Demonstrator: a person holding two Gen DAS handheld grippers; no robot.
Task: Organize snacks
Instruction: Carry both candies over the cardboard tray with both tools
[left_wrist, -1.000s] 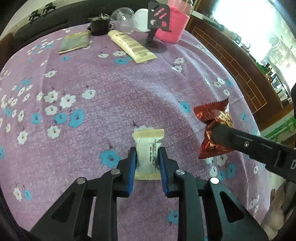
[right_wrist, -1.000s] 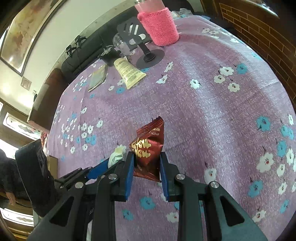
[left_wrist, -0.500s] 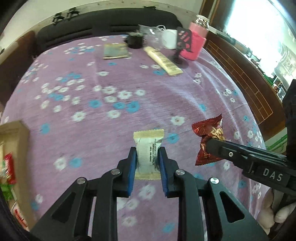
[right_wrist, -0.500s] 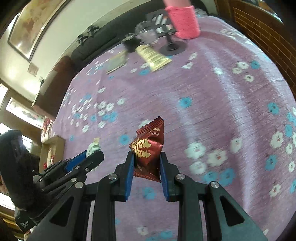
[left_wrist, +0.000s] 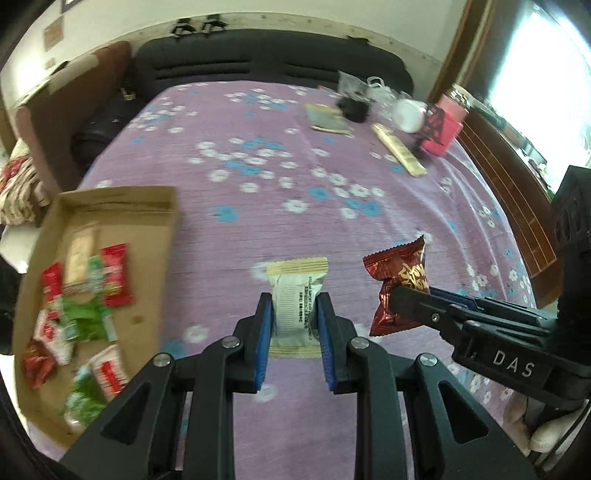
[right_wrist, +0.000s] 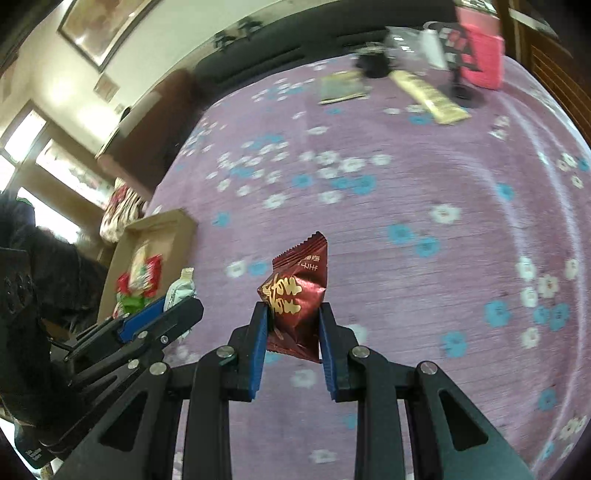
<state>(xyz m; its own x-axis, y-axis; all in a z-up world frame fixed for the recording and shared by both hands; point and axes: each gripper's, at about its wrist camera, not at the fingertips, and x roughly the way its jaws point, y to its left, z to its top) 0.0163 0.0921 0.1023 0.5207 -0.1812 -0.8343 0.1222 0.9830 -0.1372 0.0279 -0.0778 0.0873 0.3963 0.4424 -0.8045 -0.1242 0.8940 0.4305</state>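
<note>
L tool (left_wrist: 295, 317) around cream snack (left_wrist: 296, 295)

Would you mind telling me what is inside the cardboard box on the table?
The cardboard box holds a loose pile of wrapped snacks: red, green, white and one beige packet. Motion blur hides their labels, and whatever lies under the pile is covered.

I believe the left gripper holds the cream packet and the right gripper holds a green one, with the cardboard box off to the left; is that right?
Not quite: the right gripper holds a dark red packet, as the right wrist view shows. The left gripper does hold the cream packet, and the cardboard box lies left.
</note>
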